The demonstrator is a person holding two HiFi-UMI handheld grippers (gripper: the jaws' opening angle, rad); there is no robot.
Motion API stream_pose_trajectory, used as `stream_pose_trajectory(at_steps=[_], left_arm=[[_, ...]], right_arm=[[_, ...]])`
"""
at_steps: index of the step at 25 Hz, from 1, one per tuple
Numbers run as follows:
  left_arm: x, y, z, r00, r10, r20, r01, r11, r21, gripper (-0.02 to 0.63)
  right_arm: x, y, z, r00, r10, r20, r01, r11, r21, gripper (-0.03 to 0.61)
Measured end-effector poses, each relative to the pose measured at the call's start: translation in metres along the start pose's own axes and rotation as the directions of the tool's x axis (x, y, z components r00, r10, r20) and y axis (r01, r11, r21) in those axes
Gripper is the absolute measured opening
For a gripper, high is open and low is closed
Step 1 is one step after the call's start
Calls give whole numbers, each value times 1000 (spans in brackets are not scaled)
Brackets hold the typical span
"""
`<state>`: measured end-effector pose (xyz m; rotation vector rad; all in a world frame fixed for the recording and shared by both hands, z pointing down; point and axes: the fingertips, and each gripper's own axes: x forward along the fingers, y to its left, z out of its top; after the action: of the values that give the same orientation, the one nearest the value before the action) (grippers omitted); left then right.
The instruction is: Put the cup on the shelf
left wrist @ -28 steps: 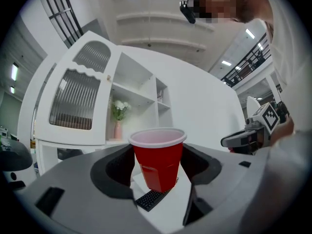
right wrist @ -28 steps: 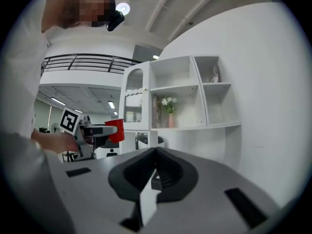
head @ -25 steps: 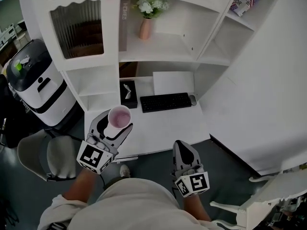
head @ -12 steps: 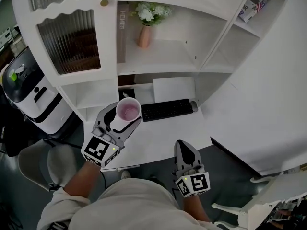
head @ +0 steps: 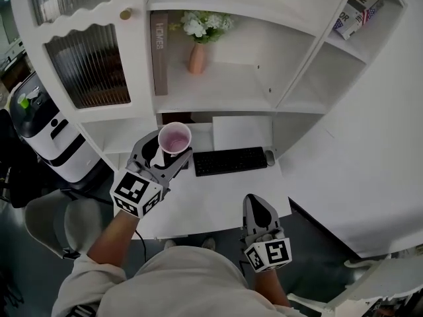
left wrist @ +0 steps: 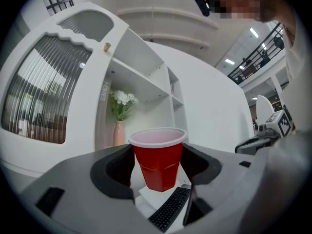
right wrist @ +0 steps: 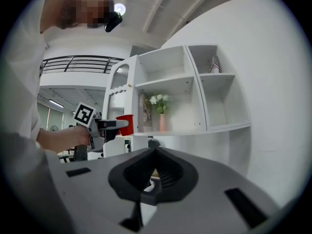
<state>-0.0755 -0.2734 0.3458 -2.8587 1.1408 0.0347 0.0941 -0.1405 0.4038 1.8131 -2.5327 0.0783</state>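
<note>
Shelf unit fills the top of the head view. It's white, with a ribbed-glass door on the left, an open middle bay and smaller cubbies on the right. We see the white table tucked under it. A white-and-black machine stands on the floor left of the table.

The black keyboard lies near the table's back edge.

Left gripper is raised over the table's back-left corner, in front of the middle bay. Its fingers stand wide and pinch the red cup from both sides, low on its body.

Right gripper sits low at the table's near edge, on the right side. Its fingers are pressed together with nothing between them.

In the middle bay a dark book stands upright against the left wall. A pink vase with white flowers stands near it on the board.

The cup is upright, open end up, pale inside. It hangs in the air in the left gripper, touching neither shelf nor table. In the right gripper view we read it as roughly level with the bay's board, on the near side of it.

The mouse lies just right of the keyboard.
</note>
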Motion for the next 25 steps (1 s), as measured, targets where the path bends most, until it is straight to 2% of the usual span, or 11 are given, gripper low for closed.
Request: stream_pose_trajectory(at_steps=[5,11,20,25], left_arm=[[30,7,18,1000,27,5,-27,1000,15,293],[63,18,31,999,51,-12,-51,999,0,293],[110,37,51,996,85,-40,-84,996,19,293],[137,47,51,994,86,-68,-86,996,1,293]], right_arm=[[5,-23,1,1000,12,6,-12,1000,12,5],[4,-43,-4,1000,9,9,-10,999,33,5],[-6,-75,-10,1000,-27,10,26,998,61,5],[-13,-94,-15,998,-57,12,55,995,79,5]])
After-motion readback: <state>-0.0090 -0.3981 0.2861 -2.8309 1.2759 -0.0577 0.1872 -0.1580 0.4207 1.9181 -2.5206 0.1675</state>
